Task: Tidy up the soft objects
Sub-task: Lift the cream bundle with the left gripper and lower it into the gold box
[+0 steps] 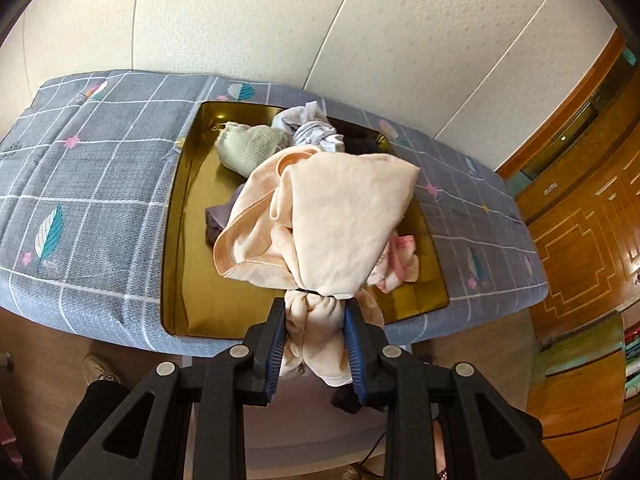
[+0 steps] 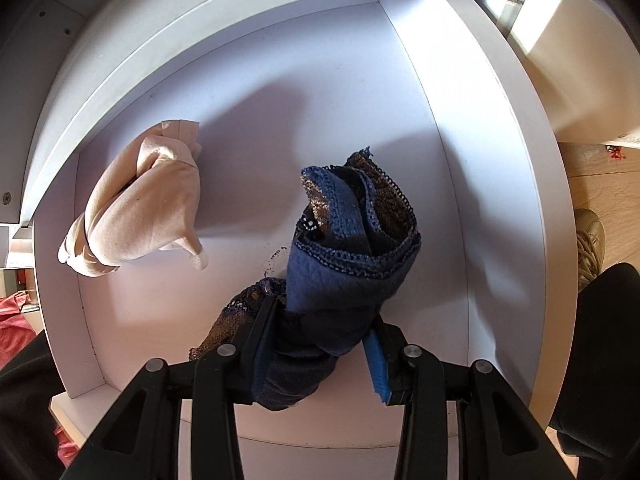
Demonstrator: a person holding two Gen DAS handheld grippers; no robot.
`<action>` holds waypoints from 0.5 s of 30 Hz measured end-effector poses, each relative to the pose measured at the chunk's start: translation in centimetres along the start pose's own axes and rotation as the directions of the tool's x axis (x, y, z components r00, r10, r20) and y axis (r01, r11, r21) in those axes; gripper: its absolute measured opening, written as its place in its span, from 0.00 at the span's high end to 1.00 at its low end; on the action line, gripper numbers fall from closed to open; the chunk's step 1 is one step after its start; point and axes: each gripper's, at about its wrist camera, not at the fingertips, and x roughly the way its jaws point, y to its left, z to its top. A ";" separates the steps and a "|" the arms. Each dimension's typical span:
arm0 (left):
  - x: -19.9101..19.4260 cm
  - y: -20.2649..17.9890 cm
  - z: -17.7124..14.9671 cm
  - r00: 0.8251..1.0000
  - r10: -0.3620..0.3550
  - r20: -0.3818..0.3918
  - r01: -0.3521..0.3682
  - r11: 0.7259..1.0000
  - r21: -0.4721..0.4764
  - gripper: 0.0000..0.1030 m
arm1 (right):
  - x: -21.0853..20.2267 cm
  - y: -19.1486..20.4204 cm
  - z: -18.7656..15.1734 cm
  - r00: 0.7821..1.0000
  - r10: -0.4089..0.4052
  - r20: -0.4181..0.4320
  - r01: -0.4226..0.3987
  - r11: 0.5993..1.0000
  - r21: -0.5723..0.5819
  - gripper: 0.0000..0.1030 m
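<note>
Broadly, a bed (image 1: 100, 184) covered by a grey checked sheet with leaf prints was seen under a pale panelled wall, with carved wooden cabinets (image 1: 580, 240) at the right edge. Sunk into the bedding was a gold-coloured tray (image 1: 188, 240), in which a green sock bundle (image 1: 248, 146), a white piece, a purple piece and a pink-and-white piece were heaped. Above the tray, a peach garment (image 1: 332, 224) was held bunched in the left tool (image 1: 316, 320), its jaws closed narrowly on the gathered cloth. A white drawer (image 2: 400, 120) was shown in the right view, where another peach bundle (image 2: 148, 204) lay apart from a navy lace garment (image 2: 352, 240) clamped in the right tool (image 2: 316, 340). Such cloth was judged light, limp and unbreakable, best pinched at a gathered fold; loose ends could trail or snag.
</note>
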 end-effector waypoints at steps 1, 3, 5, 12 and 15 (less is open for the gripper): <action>0.5 0.3 0.5 1.000 0.027 -0.010 -0.027 1.000 -0.002 0.74 | 0.0 0.0 0.0 1.000 0.002 -0.001 -0.002 1.000 0.001 0.60; 1.3 1.3 0.2 0.997 0.070 -0.032 -0.070 0.998 -0.007 0.74 | 0.0 -0.1 0.0 1.000 0.004 -0.001 -0.004 1.000 0.002 0.60; 2.3 2.1 0.4 0.993 0.102 -0.055 -0.102 0.995 -0.013 0.74 | 0.0 0.0 0.0 1.000 0.003 -0.001 -0.003 1.000 0.001 0.60; 5.2 3.8 1.3 0.980 0.166 -0.107 -0.171 0.984 -0.041 0.74 | -0.1 -0.1 0.0 1.000 0.004 0.001 -0.004 1.000 0.000 0.60; 6.2 4.1 1.6 0.975 0.186 -0.122 -0.192 0.980 -0.041 0.74 | -0.1 -0.2 0.0 1.000 0.005 0.002 -0.005 1.000 0.001 0.60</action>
